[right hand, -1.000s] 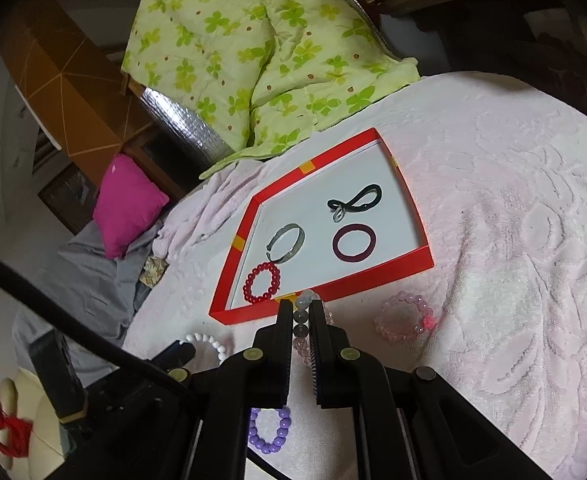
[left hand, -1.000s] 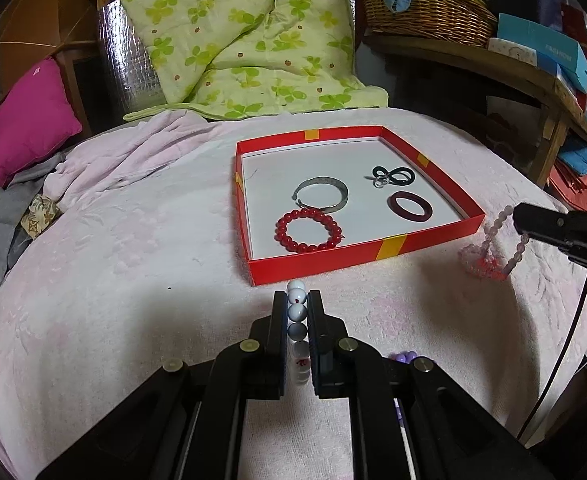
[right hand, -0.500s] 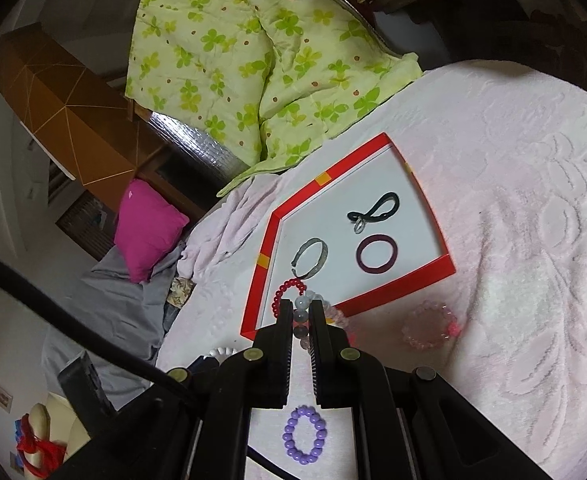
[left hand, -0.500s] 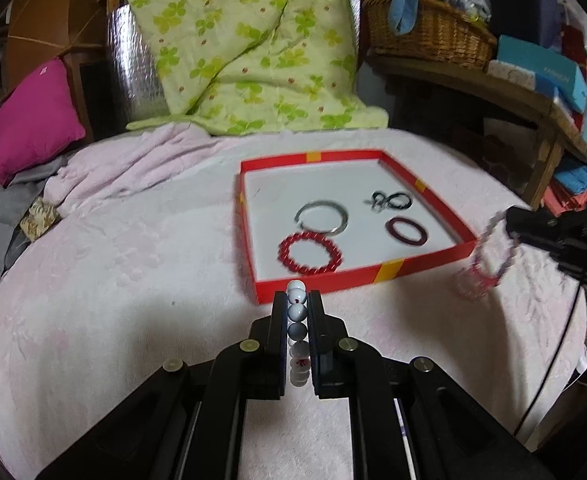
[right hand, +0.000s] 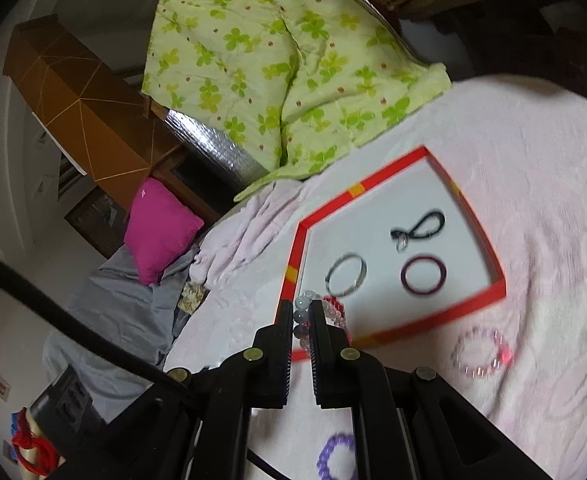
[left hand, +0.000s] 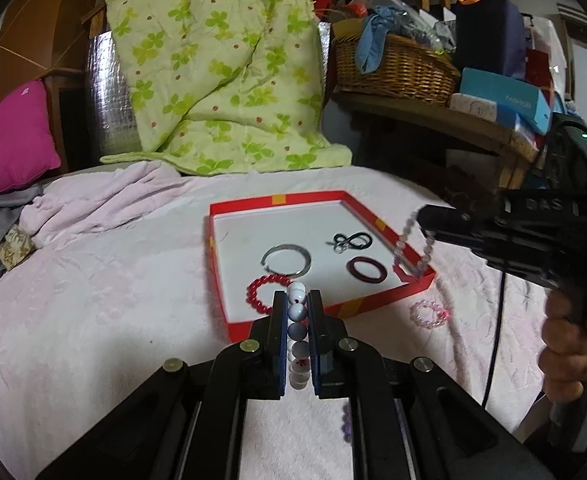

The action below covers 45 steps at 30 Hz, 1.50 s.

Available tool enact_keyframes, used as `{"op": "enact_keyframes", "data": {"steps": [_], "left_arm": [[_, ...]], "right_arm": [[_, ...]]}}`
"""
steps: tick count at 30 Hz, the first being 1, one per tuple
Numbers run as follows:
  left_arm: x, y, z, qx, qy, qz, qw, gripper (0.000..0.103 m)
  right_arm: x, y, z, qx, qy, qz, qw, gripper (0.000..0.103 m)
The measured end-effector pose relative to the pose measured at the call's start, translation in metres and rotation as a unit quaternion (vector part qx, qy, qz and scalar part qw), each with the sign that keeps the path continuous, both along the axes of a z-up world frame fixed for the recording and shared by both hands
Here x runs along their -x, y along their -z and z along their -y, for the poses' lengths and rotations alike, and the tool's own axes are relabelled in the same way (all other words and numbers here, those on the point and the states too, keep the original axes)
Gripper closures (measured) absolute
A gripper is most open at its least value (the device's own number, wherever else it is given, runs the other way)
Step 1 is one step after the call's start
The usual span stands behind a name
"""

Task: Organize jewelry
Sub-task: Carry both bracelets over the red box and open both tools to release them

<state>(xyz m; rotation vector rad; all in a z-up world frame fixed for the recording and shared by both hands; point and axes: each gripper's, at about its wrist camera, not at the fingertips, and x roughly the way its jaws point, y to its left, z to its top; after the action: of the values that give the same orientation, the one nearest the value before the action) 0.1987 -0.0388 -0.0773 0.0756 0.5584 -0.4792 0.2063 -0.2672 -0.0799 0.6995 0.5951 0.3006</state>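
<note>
Left wrist view — left claw (left hand: pixel 296 300) clamped on round white beads (left hand: pixel 296 312), right claw (left hand: pixel 423 216) pinching pale bead loop (left hand: pixel 411 252), shallow red cardboard tray (left hand: pixel 389 302).

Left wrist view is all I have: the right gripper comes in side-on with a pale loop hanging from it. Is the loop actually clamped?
Observer: Yes. The right wrist view looks straight along the right gripper: its jaws are shut on a pale bead bracelet, with the beads lined up between the pads.
Reviewer: There is a scrap of purple at my bottom edge. What is it?
Observer: A purple bead bracelet, lying as a whole loop on the pink blanket, outside the red tray.
</note>
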Motion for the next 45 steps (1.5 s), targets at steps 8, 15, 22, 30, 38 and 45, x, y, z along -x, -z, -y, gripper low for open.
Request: {"op": "enact_keyframes", "data": {"steps": [8,15,22,30,38,45], "left_arm": [[-0.017,-0.01,0.021,0.023,0.044,0.022,0.9985,0.093],[-0.049,0.0,0.039,0.067,0.078,-0.032,0.9942,0.093],[-0.077,0.013,0.059,0.069,0.102,-0.067,0.9902,0.093],[-0.095,0.03,0.076,0.05,0.121,-0.106,0.9857,0.093],[-0.108,0.039,0.081,0.036,0.109,-0.124,0.9856,0.093],[-0.116,0.04,0.084,0.016,0.098,-0.116,0.9883,0.093]], "right_arm": [[-0.029,-0.001,0.025,-0.027,0.014,0.012,0.999,0.094],[-0.071,0.01,0.034,-0.058,0.016,-0.002,0.998,0.094],[-0.103,0.021,0.039,-0.056,0.014,-0.02,0.998,0.094],[-0.145,0.04,0.036,-0.054,-0.008,-0.059,0.997,0.094],[-0.177,0.059,0.034,-0.056,-0.02,-0.097,0.994,0.094],[-0.19,0.067,0.034,-0.046,-0.013,-0.113,0.992,0.091]]}}
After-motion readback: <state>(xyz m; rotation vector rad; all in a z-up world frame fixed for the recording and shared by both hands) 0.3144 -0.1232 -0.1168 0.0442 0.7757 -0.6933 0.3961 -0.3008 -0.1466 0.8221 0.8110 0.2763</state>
